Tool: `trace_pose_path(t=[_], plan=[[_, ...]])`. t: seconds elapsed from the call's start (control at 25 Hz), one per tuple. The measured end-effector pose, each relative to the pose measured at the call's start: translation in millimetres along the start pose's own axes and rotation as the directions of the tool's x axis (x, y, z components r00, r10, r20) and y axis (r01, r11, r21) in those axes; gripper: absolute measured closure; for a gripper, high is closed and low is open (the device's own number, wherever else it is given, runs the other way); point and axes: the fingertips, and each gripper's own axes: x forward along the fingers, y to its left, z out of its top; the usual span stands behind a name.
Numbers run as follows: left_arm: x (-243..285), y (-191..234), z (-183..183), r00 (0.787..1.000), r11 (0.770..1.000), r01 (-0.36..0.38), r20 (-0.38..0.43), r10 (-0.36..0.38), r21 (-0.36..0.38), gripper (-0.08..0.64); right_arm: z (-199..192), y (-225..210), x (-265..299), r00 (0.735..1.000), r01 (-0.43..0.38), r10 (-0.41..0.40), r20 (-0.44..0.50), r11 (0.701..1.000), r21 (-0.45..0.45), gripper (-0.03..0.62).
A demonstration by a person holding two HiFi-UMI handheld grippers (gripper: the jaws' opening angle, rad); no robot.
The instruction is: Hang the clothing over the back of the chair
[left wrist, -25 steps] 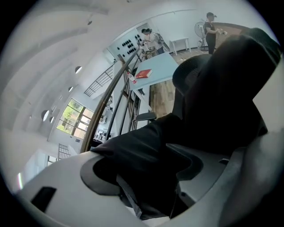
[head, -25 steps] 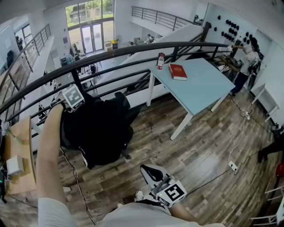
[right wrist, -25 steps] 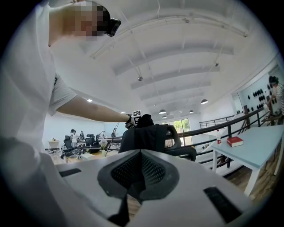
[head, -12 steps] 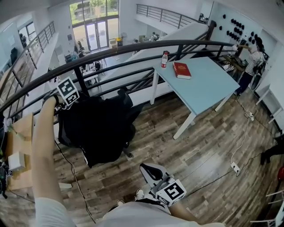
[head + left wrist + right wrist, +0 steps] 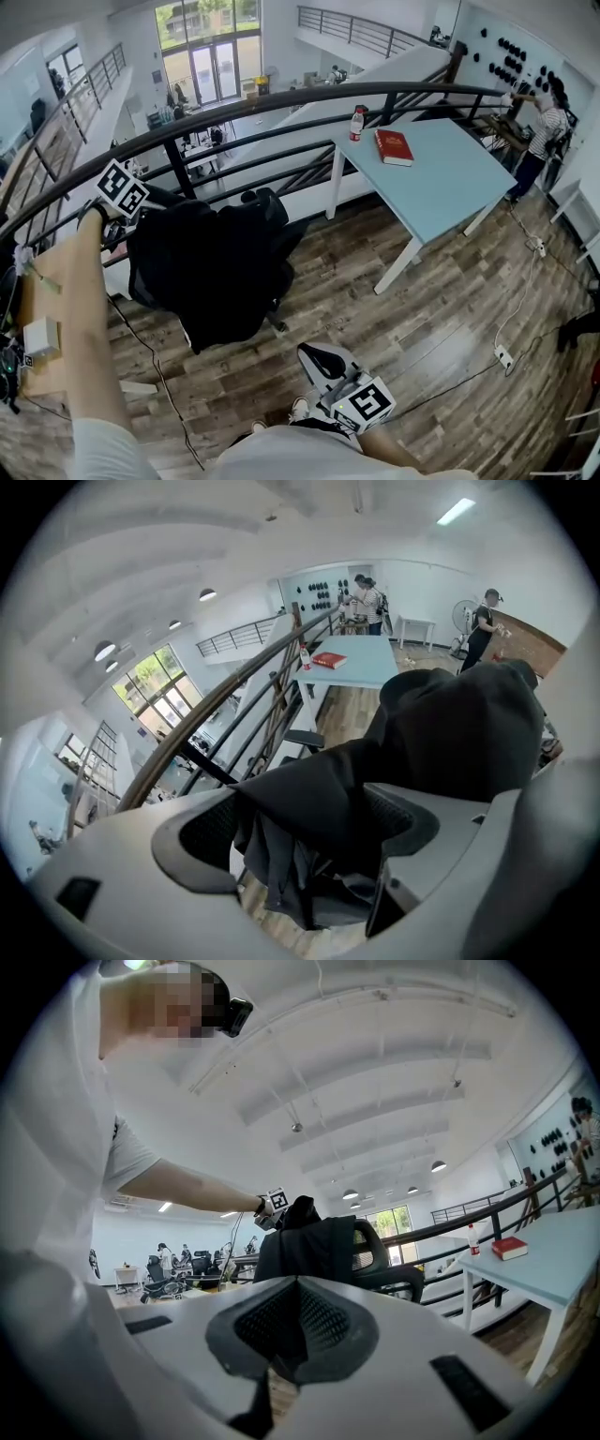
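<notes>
A wood floor (image 5: 422, 319) is seen beneath the right gripper (image 5: 317, 358). On it, ahead of that gripper and just beside the left gripper (image 5: 300, 855), a black chair (image 5: 373, 1241) is stood, its back draped with dark clothing (image 5: 206, 272). Farther right, a pale blue table (image 5: 450, 183) is set, bearing a red book (image 5: 394, 147) and what may be a bottle (image 5: 357, 123).

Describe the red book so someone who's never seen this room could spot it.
Find the light blue table beside the dark railing. At its far end lies the red book: flat and rectangular, unlike the small upright bottle next to it.
</notes>
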Motion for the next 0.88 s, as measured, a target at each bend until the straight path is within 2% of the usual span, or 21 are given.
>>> trace_pose_path(t=[0.08,0.12,0.2,0.4,0.64,0.68,0.76,0.88], plan=[[-7,14,9,0.993,0.995,-0.096,0.069,0.096,-0.002,0.143,1,1,3,1.000,-0.010,0.010,0.004,1.000,0.000,0.575],[-11,22,16,0.980,0.987,-0.160,0.117,0.161,-0.016,0.143,1,1,5,1.000,-0.016,0.016,0.006,1.000,-0.001,0.575],[-19,33,31,0.941,0.963,-0.267,0.202,0.271,-0.050,0.143,1,3,8,1.000,-0.027,0.027,0.007,1.000,-0.003,0.575],[-22,26,48,0.891,0.922,-0.386,0.272,0.364,0.029,0.144,6,6,13,0.999,-0.050,0.050,0.005,0.999,-0.007,0.575],[-46,26,52,0.796,0.855,-0.517,0.390,0.462,0.042,0.153,4,8,16,0.998,-0.060,0.060,-0.004,0.998,-0.009,0.575],[-51,23,51,0.779,0.841,-0.540,0.404,0.479,0.045,0.182,4,10,17,0.998,-0.065,0.065,-0.005,0.998,-0.011,0.575],[-59,17,49,0.749,0.813,-0.580,0.426,0.508,0.049,0.307,6,14,20,0.997,-0.079,0.079,-0.005,0.997,-0.018,0.575],[-63,7,43,0.733,0.803,-0.594,0.445,0.514,0.051,0.368,8,22,23,0.995,-0.097,0.097,-0.005,0.995,-0.029,0.575]])
